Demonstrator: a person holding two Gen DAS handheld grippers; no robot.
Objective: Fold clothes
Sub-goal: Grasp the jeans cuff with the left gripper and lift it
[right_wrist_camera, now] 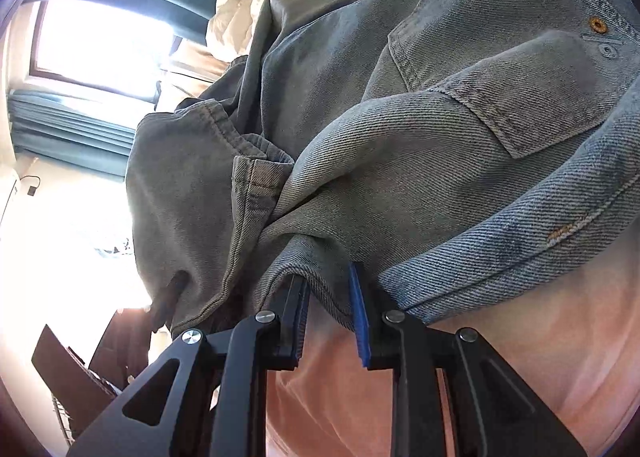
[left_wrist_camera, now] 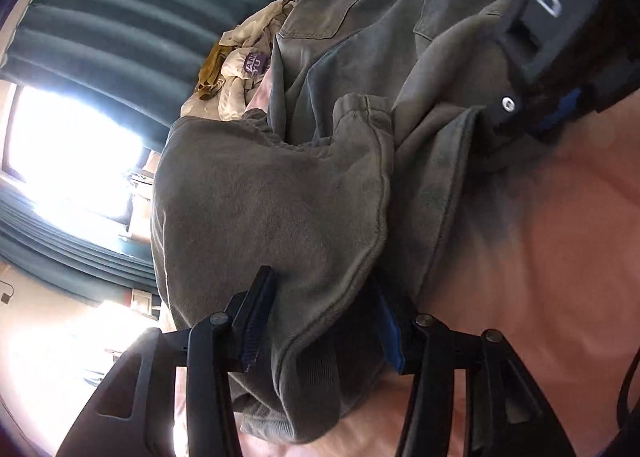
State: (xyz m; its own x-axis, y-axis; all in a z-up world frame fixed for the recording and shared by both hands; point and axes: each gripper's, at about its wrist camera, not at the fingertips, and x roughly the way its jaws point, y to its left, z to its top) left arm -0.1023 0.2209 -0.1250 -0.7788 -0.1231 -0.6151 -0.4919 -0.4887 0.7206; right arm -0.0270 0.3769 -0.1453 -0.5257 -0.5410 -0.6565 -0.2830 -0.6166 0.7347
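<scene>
One pair of grey-blue jeans (left_wrist_camera: 280, 209) lies on a pink bedsheet (left_wrist_camera: 560, 257), partly folded, and both tongs have a grip on it. The left gripper (left_wrist_camera: 324, 321) has its two fingers closed around a thick bunch of the denim near a hem; cloth fills the whole gap between them. The right gripper (right_wrist_camera: 330, 309) is seen in its own camera with two fingers also, a blue pad (right_wrist_camera: 358, 313) on one, and a folded edge of the jeans (right_wrist_camera: 440, 161) goes between them; the jaws stand somewhat apart but the cloth is pinched there. Two back pockets show in the left view. Behind the jeans there is one heap of pale clothes (left_wrist_camera: 240, 69) with a mustard piece in it. One bright window (left_wrist_camera: 72, 145) sits between teal curtains (left_wrist_camera: 132, 25).
</scene>
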